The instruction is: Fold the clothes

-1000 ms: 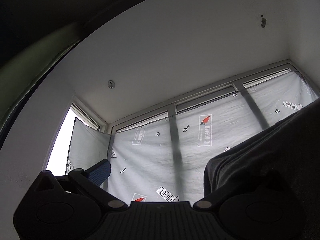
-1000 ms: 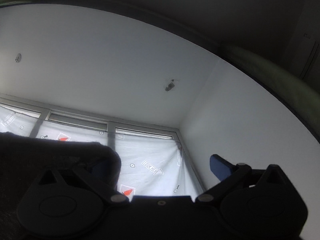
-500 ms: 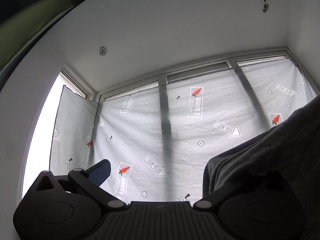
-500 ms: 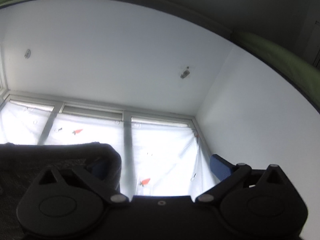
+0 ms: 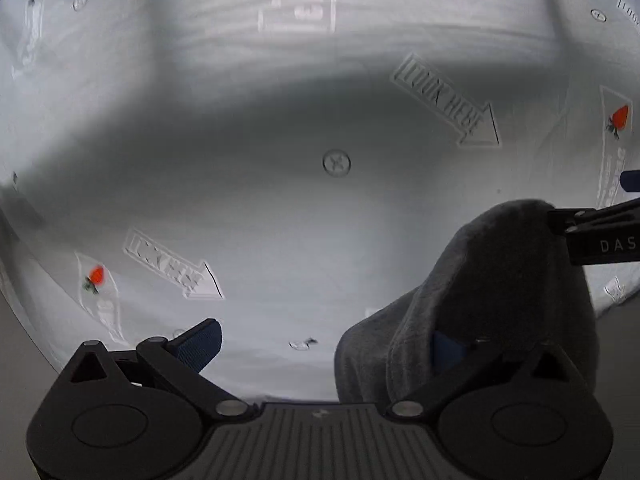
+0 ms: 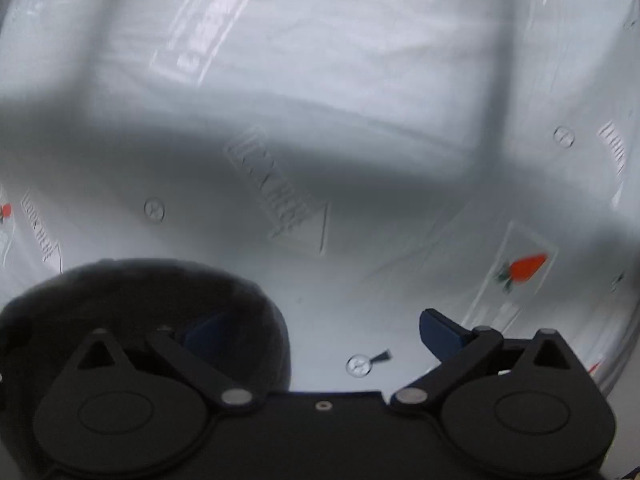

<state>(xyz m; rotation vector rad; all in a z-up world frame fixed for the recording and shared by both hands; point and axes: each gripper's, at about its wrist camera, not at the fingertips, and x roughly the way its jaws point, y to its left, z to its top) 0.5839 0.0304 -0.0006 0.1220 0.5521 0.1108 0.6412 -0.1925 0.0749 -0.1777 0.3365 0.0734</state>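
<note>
A dark grey garment (image 5: 500, 280) hangs over the right finger of my left gripper (image 5: 324, 344), whose blue-padded fingers (image 5: 200, 340) stand wide apart and open. In the right wrist view the same dark cloth (image 6: 140, 292) is draped around the left finger of my right gripper (image 6: 322, 332), which is also open, with its other finger (image 6: 440, 332) bare. Part of the right gripper's black body (image 5: 600, 236) shows at the right edge of the left wrist view, touching the top of the cloth. The rest of the garment is out of sight.
A white plastic sheet (image 5: 280, 160) printed with "LOOK HERE" arrows and red fruit marks fills the background in both views (image 6: 360, 80). A dark shadow band crosses it. A grey surface (image 5: 16, 352) shows at the lower left corner.
Both cameras have tilted down from the white ceiling to the printed sheet, which now fills the views with motion blur. The cloth stays draped over one finger of each gripper.
</note>
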